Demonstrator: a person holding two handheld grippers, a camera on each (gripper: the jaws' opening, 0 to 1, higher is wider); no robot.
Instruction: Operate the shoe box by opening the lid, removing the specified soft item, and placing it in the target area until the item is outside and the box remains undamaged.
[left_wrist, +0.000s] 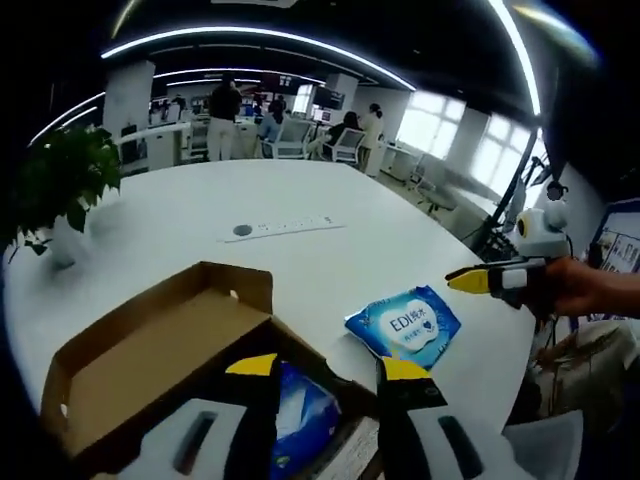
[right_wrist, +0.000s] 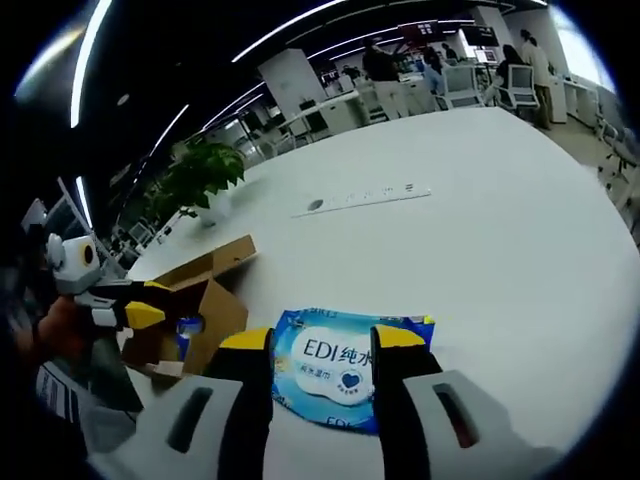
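1. We see the shoe box (left_wrist: 150, 350) with its lid folded back, just ahead of the left claw (left_wrist: 328, 370); jaws spread, holding nothing, poised over a blue pack (left_wrist: 300, 415) inside the box.
2. A wet-wipes pack (right_wrist: 345, 370) lies flat on the white worktop (right_wrist: 480, 230), outside the box and just ahead of the right claw (right_wrist: 322, 345), framed by its spread, empty jaws.
3. We judge the pack's open spot beside the box to be the target area.
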